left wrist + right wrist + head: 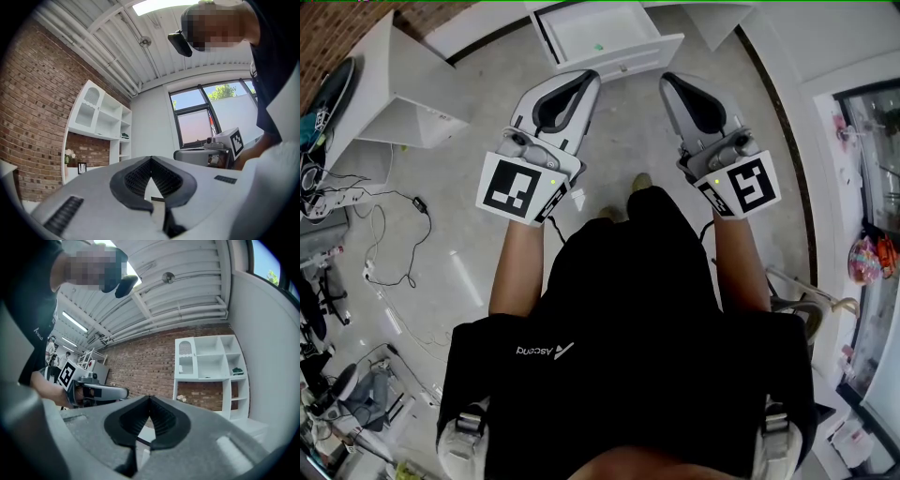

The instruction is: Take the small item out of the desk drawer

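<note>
Pressed together and empty, left hand-held gripper (pixel 585 79) and right hand-held gripper (pixel 669 82) hover short of open drawer (pixel 628 54) ahead, seemingly poised to reach green item (pixel 598 47) inside.

white drawer (pixel 628 56), green item (pixel 598 47), black shirt (pixel 628 309)

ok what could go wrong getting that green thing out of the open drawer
1. The left gripper and right gripper both have jaws together; reaching in like that would likely push the green item, not grip it.
2. The item is tiny inside the drawer, so a pinch may miss.
3. Loose cables lie on the floor at left; a sidestep could snag them.
</note>
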`<state>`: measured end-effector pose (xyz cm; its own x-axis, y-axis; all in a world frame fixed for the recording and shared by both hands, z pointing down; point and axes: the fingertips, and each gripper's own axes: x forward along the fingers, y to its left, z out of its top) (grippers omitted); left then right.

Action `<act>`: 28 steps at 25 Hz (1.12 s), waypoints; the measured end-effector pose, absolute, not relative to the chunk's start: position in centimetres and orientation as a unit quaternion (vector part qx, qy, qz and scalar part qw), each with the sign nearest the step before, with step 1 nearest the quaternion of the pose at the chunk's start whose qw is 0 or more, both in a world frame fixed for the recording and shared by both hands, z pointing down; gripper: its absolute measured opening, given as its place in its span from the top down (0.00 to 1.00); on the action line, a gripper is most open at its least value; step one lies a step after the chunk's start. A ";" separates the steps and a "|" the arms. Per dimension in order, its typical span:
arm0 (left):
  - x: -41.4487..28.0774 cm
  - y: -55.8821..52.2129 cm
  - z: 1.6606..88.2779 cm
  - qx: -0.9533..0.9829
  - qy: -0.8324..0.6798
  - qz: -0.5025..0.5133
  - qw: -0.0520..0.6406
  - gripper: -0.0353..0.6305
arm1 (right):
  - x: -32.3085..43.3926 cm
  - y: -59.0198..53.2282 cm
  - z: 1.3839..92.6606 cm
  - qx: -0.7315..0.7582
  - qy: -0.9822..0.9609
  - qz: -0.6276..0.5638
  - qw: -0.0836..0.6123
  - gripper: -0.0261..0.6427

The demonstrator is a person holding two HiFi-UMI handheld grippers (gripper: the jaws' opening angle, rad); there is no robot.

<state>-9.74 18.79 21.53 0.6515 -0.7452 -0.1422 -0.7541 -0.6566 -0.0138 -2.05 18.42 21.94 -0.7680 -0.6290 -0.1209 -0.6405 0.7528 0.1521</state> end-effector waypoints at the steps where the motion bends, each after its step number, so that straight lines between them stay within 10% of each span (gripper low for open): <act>1: -9.8 18.5 21.6 -0.908 0.413 0.061 0.035 0.95 | -2.0 18.2 22.1 -0.340 0.935 0.092 0.031 0.96; 28: -9.4 -5.8 29.9 -0.888 0.459 -0.035 0.008 0.95 | -0.2 -6.5 26.9 -0.301 0.952 0.059 0.024 0.96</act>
<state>-9.45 -5.80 29.89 0.5765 -0.8152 0.0549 -0.8141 -0.5789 -0.0463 -0.19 -6.52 26.91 -0.8179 -0.5697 -0.0805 -0.5753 0.8121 0.0975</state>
